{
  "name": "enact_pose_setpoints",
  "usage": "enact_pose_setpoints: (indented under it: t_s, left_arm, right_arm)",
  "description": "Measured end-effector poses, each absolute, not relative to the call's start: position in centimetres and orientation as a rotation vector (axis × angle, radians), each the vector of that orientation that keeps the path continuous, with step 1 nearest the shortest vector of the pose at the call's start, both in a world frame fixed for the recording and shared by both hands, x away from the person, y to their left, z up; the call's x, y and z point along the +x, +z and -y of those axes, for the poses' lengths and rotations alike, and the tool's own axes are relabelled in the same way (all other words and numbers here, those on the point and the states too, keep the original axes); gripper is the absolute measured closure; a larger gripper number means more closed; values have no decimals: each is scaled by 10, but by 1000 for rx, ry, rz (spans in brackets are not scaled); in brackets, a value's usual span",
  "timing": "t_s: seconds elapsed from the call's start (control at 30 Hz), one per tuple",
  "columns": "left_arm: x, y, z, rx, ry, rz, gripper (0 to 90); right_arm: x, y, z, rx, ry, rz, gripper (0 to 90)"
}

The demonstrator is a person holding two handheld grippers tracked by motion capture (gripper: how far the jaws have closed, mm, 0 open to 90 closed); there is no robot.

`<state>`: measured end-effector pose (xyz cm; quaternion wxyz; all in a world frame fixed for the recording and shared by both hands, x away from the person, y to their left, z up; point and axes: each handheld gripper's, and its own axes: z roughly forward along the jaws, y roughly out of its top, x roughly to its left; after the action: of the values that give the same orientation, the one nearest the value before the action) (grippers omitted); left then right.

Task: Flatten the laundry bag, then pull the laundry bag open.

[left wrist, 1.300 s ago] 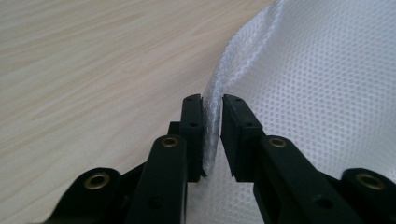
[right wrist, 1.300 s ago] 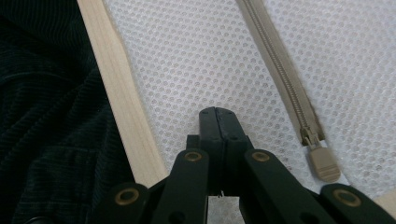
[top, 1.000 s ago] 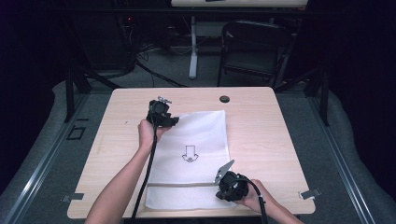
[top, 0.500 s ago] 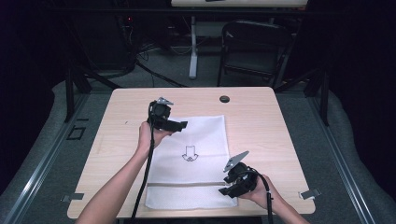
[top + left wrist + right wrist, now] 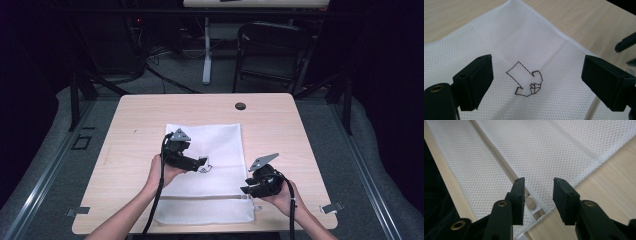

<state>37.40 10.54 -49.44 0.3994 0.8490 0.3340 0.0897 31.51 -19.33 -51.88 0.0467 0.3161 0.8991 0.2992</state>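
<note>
- The right gripper (image 5: 537,195) has jaws partly open with nothing clamped between them, and they have just been closing. The beige zipper pull (image 5: 530,203) lies beside the left-hand pad as seen in the right gripper view, not yet pinched.
- The left gripper (image 5: 536,82) has jaws spread wide, holding nothing. They hang above the hand-drawn arrow (image 5: 525,82) at the middle of the white mesh bag (image 5: 210,170).
- The bag lies flat on the wooden table (image 5: 280,125), with its zipper (image 5: 499,160) running across the end nearest the person.
- Judged step: lining up on the pull to work the zipper, with the left gripper ready to pin the mesh.
- The pull looks to be at the zipper's end, though the jaw partly hides it.
- Next move calls for shifting the right jaws over the pull, closing on it firmly, and steadying the fabric so it does not bunch.
</note>
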Motion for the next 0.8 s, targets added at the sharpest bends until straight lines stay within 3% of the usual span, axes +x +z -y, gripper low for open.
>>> enact_pose_setpoints:
  t_s: [0.1, 0.2, 0.8]
  left_arm:
    - [365, -499, -101, 2164, 218, -817, 125]
    - [358, -502, -95, 2184, 217, -783, 149]
    - [326, -527, -46, 2249, 165, -633, 216]
  right_arm:
    - [317, -518, 196, 971, 918, -2716, 815]
    - [318, -518, 197, 977, 904, -2706, 898]
    - [336, -546, 190, 975, 785, -2768, 900]
